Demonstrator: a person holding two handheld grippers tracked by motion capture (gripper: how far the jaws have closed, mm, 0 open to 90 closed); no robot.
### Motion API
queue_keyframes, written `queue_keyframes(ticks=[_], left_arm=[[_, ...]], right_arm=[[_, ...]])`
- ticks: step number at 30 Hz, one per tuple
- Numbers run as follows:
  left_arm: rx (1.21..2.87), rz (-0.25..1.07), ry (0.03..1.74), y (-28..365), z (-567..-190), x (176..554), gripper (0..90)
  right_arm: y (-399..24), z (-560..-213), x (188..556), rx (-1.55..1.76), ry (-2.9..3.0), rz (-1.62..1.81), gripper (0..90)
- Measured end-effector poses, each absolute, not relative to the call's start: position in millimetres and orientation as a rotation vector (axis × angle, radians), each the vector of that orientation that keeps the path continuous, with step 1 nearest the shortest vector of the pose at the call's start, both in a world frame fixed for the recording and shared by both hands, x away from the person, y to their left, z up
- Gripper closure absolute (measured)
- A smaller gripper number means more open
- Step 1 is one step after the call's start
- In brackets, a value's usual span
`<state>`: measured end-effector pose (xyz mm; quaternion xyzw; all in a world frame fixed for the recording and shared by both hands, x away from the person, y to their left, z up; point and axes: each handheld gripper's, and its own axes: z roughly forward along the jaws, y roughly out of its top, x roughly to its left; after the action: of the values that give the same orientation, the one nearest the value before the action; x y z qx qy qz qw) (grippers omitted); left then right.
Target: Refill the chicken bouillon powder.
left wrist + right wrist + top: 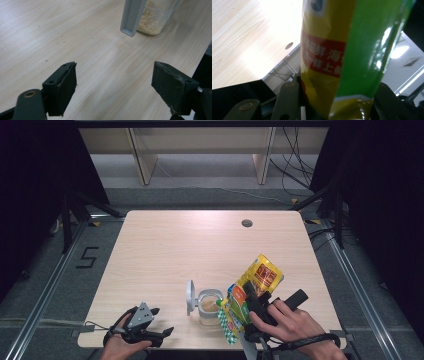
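Observation:
My right gripper (256, 306) is shut on a yellow and green snack bag (254, 285) near the table's front right. The bag tilts, and its lower end hangs just right of a clear jar (209, 309). The jar holds pale crumbs, and its grey lid (190, 295) stands flipped open on the left side. In the right gripper view the bag (337, 50) sits between the two jaws of the right gripper (334, 102). My left gripper (162, 321) rests open at the front left edge with nothing in it. Its view looks past the left gripper (113, 82) toward the jar (152, 20) and lid (131, 16).
The light wooden table (190, 245) has a round cable hole (246, 223) at the back right. A few crumbs (60, 41) lie on the wood ahead of the left gripper. Dark floor, rails and cables surround the table.

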<state>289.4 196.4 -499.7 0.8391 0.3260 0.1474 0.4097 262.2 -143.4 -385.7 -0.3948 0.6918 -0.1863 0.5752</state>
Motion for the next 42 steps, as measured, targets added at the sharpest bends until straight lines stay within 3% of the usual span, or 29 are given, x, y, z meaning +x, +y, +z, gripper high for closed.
queue_keyframes(ticks=[42], left_arm=[[2.122, 0.382, 0.805, 196.4, -499.4, 289.3, 19.4]], right_arm=[[-135.5, -385.1, 261.3, -0.953, 1.622, -0.396, 63.2]])
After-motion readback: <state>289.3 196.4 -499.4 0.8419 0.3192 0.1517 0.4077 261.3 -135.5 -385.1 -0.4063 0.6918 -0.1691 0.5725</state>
